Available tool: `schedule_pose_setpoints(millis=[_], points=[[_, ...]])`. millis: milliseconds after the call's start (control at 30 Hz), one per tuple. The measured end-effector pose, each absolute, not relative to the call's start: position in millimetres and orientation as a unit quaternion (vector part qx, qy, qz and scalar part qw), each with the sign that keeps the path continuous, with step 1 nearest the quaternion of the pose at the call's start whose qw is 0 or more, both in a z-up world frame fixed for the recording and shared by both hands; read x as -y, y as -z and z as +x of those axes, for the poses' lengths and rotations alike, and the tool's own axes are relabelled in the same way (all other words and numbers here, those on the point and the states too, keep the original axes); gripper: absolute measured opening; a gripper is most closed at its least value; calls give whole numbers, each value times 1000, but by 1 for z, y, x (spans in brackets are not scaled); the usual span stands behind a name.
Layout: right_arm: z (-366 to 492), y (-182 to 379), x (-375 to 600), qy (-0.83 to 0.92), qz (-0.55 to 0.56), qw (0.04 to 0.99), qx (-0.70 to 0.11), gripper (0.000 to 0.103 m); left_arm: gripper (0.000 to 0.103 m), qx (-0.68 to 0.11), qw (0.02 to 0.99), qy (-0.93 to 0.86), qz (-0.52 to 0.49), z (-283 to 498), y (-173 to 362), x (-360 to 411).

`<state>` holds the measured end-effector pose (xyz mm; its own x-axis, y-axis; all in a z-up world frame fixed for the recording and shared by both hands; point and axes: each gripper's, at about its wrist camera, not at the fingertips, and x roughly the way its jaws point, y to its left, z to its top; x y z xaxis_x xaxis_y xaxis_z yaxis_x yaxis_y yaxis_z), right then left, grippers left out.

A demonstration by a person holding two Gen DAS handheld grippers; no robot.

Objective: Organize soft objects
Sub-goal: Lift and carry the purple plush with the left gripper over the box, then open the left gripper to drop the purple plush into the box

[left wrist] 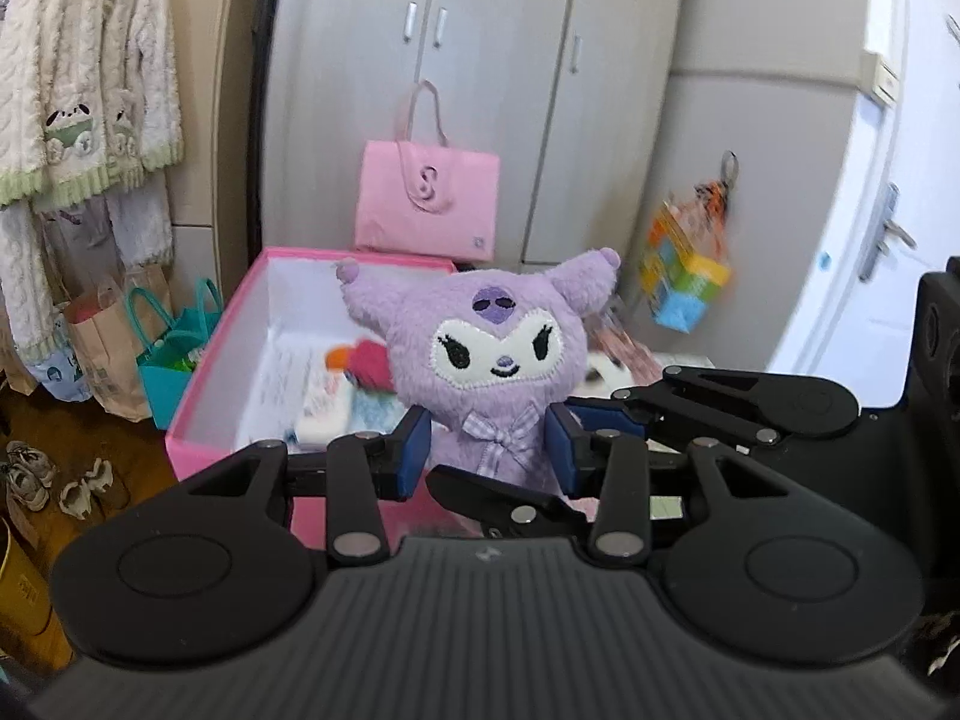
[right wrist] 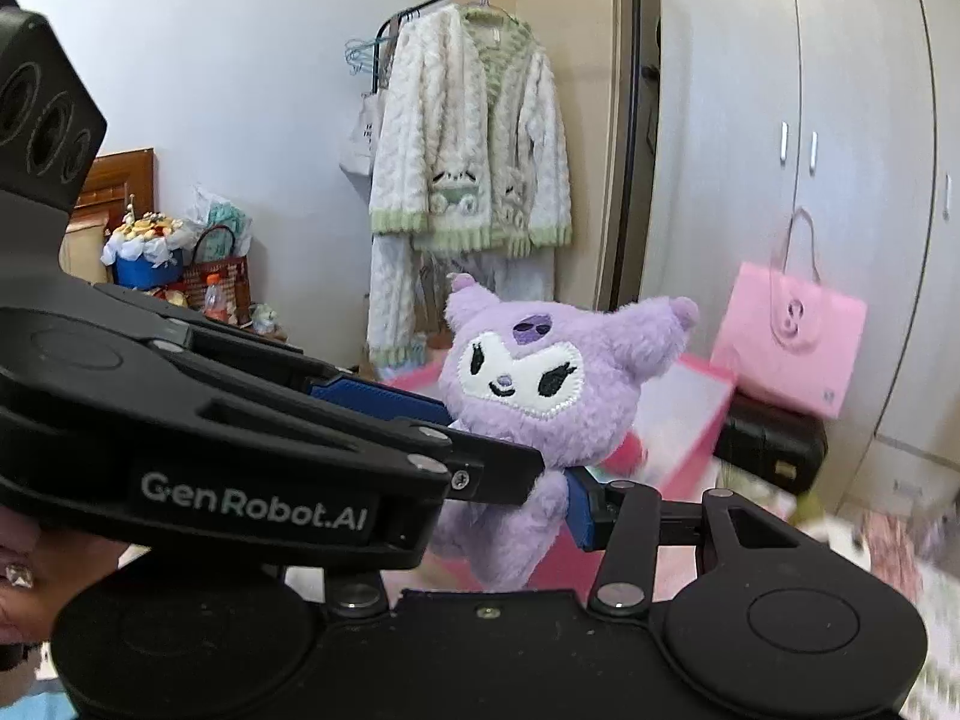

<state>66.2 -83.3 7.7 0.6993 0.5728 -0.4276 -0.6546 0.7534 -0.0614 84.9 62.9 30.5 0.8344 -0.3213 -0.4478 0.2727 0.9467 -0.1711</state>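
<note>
Standing upright and facing both cameras, the purple plush (left wrist: 489, 360) is clamped by both grippers.

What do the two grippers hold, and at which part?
Both hold the purple plush. The left gripper clamps its body below the head. The right gripper also grips the body; its exact contact is partly hidden.

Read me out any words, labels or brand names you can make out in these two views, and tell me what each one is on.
"GenRobot.AI": white lettering on the black side of the left tongs, seen from the right wrist.
Pink tote bag: a curly emblem and a small corner mark, not readable as text.
Paper bags on the floor: print too blurred to read.
</note>
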Motion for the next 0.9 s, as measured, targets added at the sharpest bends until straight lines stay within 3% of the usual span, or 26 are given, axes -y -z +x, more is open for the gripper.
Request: schedule_pose_setpoints(millis=[200,333,500,900], points=[[133,-12,64,-338,-97,912,-212,54,40,-255,954,139,-80,156,-33,-80],[186,-5,48,-365,-97,892,-249,54,46,-288,944,125,-103,204,-26,-93],[248,13,37,-386,-60,867,-310,54,46,-348,918,114,-150,266,-11,-114],[306,39,22,-388,-64,838,-378,54,46,-386,907,91,-140,314,5,-116]])
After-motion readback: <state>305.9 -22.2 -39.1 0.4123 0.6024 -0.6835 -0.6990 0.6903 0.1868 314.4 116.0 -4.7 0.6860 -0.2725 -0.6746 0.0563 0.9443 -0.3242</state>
